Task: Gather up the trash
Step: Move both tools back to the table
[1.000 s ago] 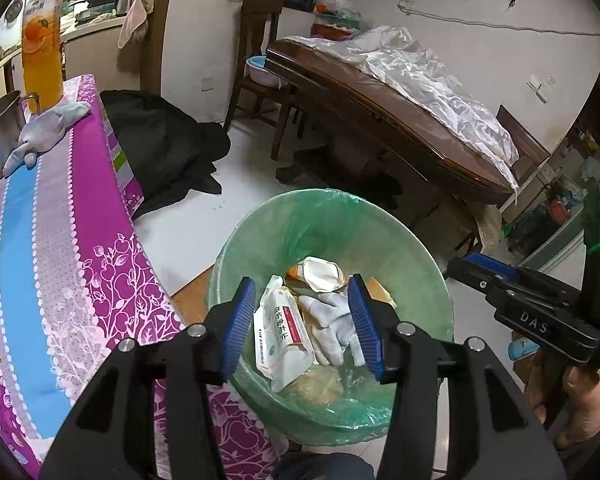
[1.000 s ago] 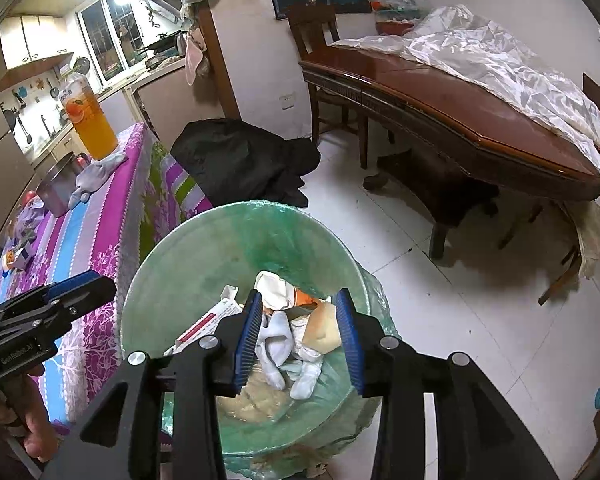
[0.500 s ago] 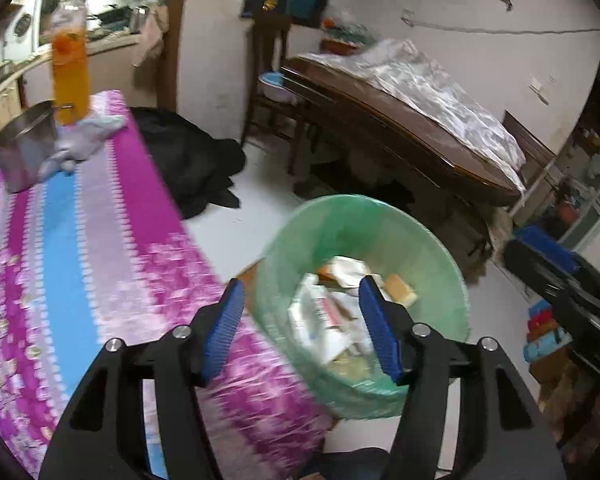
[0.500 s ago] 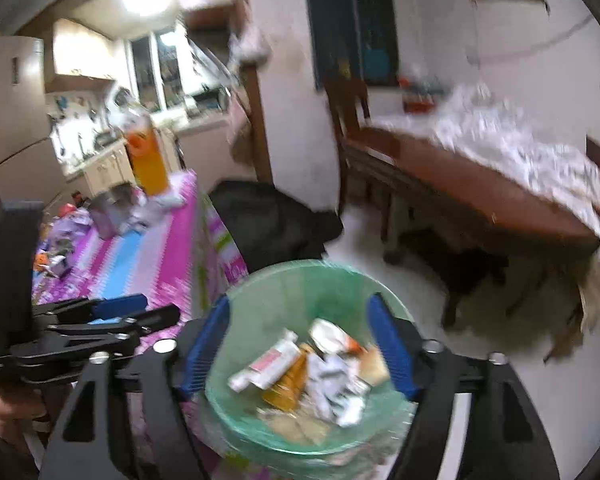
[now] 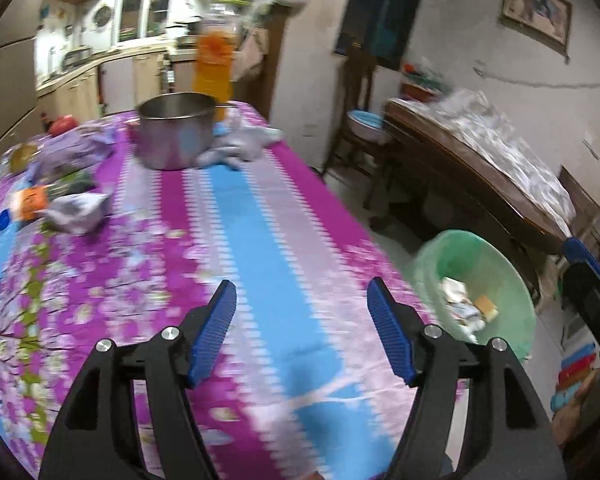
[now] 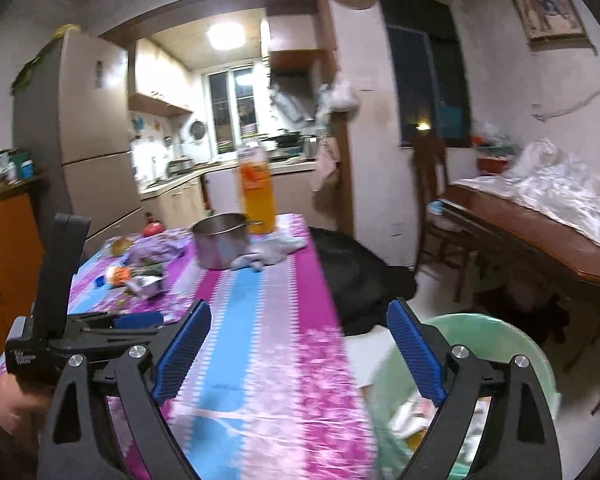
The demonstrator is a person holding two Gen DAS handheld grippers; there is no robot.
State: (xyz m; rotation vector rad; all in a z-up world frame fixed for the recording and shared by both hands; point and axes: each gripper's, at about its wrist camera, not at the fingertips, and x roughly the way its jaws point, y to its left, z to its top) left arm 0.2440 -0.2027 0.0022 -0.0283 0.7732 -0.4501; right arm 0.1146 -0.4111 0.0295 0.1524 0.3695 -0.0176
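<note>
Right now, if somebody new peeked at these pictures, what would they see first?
Probably the bright pink and blue tablecloth that fills the middle of both views. At its far end stand a shiny metal pot and a tall bottle of orange drink behind it. On the floor at the table's right sits a green bin with trash inside, and both pairs of blue-tipped tongs are open and empty.

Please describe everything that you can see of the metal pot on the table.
The metal pot is a round, shiny steel vessel with straight walls and no lid, and a thin handle pointing right in the right wrist view. It stands upright at the far end of the table, on the purple and blue cloth, in front of the orange drink bottle. A pale crumpled cloth lies against its right side. Whether anything is inside cannot be seen. No gripper is near it.
</note>
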